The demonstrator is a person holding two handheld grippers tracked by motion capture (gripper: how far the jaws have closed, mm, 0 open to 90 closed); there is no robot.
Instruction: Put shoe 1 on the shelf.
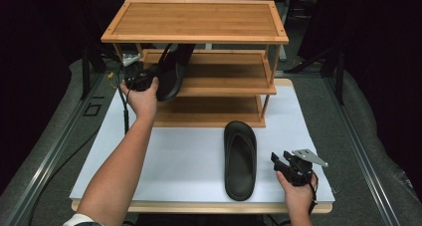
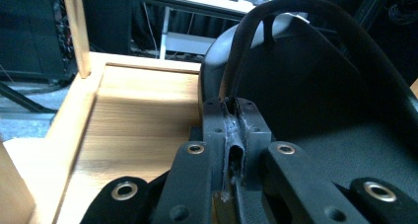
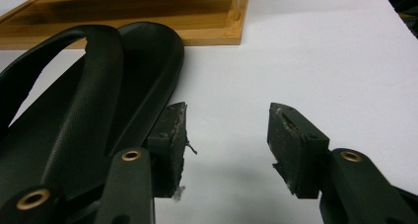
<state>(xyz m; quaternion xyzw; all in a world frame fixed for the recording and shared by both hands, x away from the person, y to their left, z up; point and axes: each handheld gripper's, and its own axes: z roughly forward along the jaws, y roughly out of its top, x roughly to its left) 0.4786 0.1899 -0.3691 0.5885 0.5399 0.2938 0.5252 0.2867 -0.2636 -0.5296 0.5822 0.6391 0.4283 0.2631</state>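
Item: pair of black slippers. First slipper (image 1: 172, 71), strap clamped in left tool (image 1: 141, 80), held tilted at the shelf rack's (image 1: 196, 36) middle shelf, left side, for stowing. Second slipper (image 1: 240, 159) lies flat on the desk (image 1: 189, 156), near right; right tool (image 1: 283, 165) rests just beside it, jaws apart, empty, likely awaiting pickup.

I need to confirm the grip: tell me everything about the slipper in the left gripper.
The held slipper is a black, matte, rubber-like slide with one wide strap. It is tilted steeply, toe up, at the middle shelf of the bamboo shoe rack. The left gripper is shut on the strap's edge.
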